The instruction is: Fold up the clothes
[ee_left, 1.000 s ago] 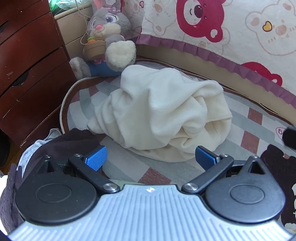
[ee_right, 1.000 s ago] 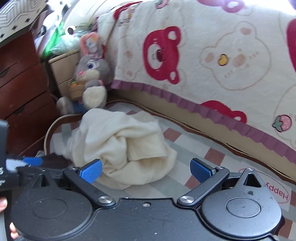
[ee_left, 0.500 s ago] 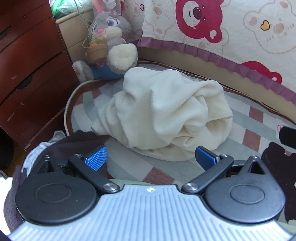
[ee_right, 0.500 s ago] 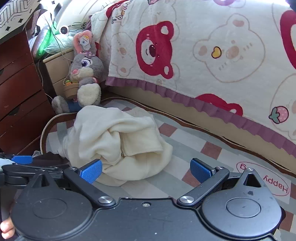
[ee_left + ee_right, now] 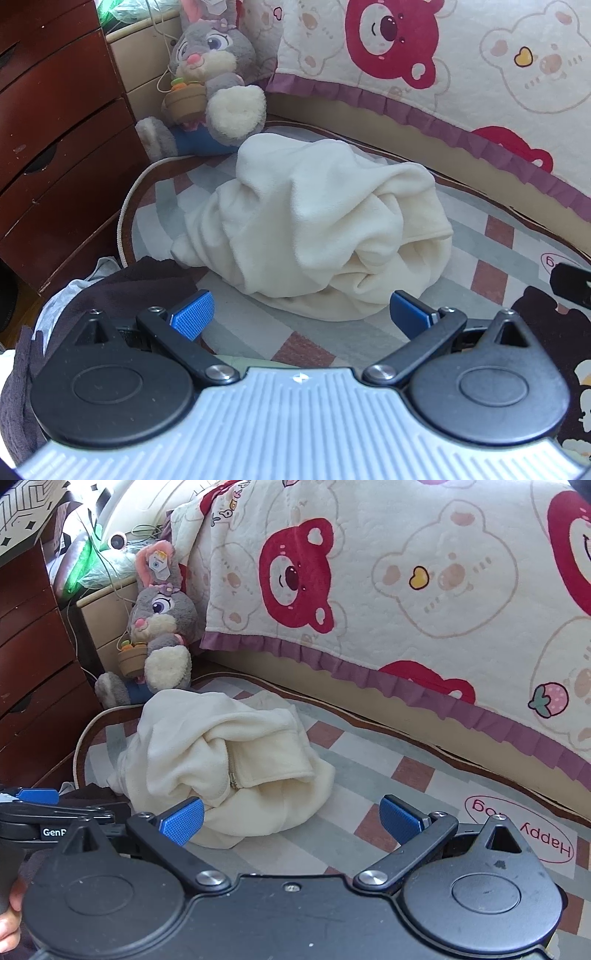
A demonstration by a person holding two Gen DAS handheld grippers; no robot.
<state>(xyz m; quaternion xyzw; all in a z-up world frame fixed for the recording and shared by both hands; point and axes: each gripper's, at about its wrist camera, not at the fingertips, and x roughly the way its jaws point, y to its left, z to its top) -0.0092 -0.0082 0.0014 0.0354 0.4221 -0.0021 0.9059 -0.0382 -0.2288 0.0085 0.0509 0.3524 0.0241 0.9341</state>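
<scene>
A cream fleece garment point(image 5: 321, 229) lies crumpled in a heap on the checked rug point(image 5: 495, 236), with a zipper showing in the right wrist view point(image 5: 225, 753). My left gripper point(image 5: 301, 317) hovers open just in front of the heap, nothing between its blue pads. My right gripper point(image 5: 291, 816) is open too, held back from the garment's right end. A dark brown garment point(image 5: 122, 284) lies at the lower left beside the left gripper. The left gripper's body point(image 5: 44, 819) shows at the left edge of the right wrist view, with a hand under it.
A grey plush rabbit point(image 5: 210, 85) sits behind the heap against a beige nightstand point(image 5: 107, 627). A dark wooden dresser point(image 5: 55, 147) stands at the left. A bed with a bear-print quilt point(image 5: 406, 583) runs along the back and right. A dark patterned cloth point(image 5: 554, 350) lies lower right.
Both grippers have pulled back and tilted up a little, so the cream heap sits lower and farther off in both views. The garment itself has not moved.
</scene>
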